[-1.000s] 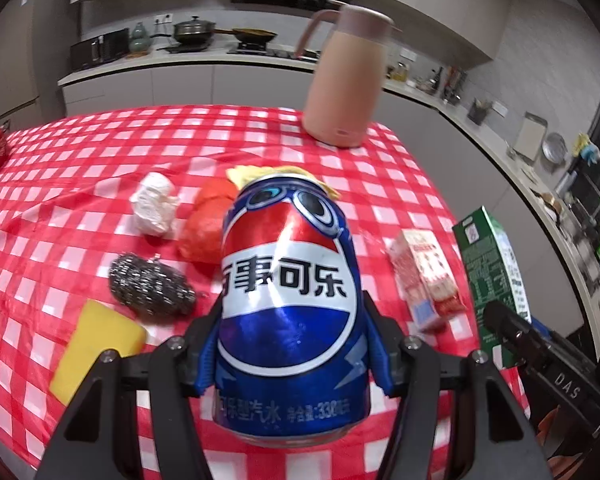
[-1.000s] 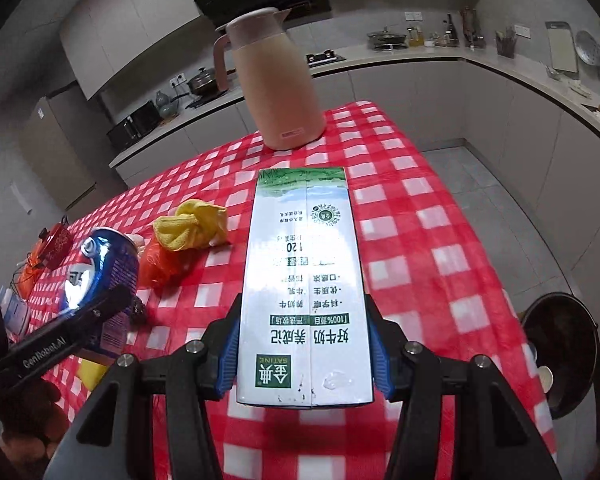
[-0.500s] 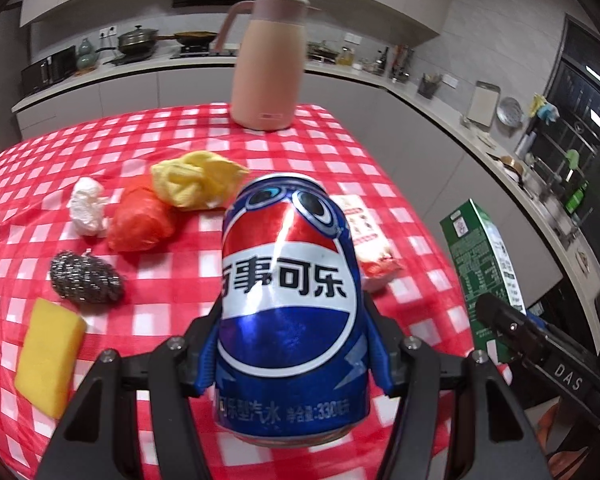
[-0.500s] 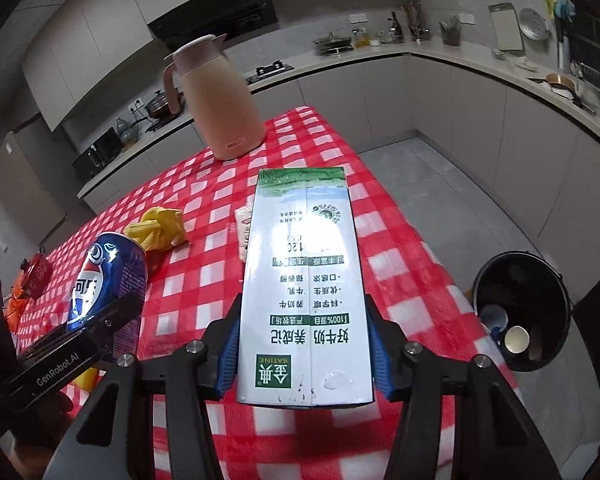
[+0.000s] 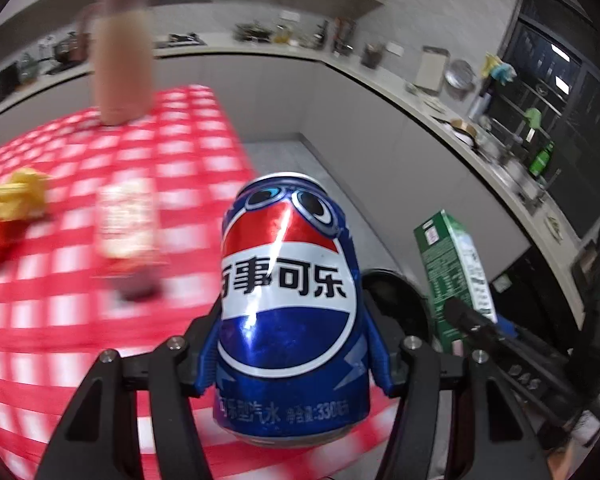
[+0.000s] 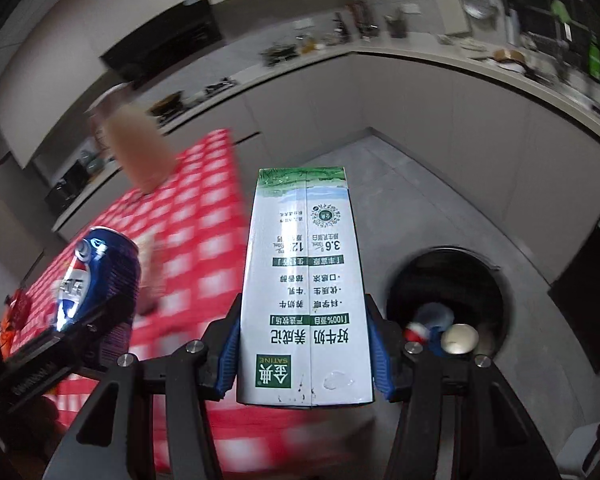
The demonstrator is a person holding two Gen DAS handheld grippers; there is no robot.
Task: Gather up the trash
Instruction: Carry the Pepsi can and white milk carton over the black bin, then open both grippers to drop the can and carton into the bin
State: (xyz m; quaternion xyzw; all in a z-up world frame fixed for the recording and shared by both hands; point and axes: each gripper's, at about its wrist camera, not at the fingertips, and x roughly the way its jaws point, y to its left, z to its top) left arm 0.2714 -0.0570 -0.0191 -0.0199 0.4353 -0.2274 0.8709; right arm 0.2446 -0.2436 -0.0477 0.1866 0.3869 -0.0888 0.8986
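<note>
Blue pads of the left hand-held gripper (image 5: 292, 344) are pressed on the sides of the can (image 5: 290, 304), which is pinched low on its body and held clear of the desk (image 5: 100, 320); the right hand-held gripper (image 6: 306, 354) is likewise clamped on the carton (image 6: 306, 288) near its printed lower end. Both items are seen past the desk edge, with the bin (image 6: 446, 300) on the floor at about 3 o'clock from the carton in the right wrist view. The step in hand is judged to be the carry to the bin. It would be done well if each item were brought squarely over the dark opening before any release, one item let go at a time, and the grips kept firm until then, since the can's smooth wall could slip. The can's long axis is run along the fingers, its top pointed away toward 12 o'clock; the carton's long axis is laid the same way, its green-banded end pointed toward 12 o'clock and its text read upside down.
</note>
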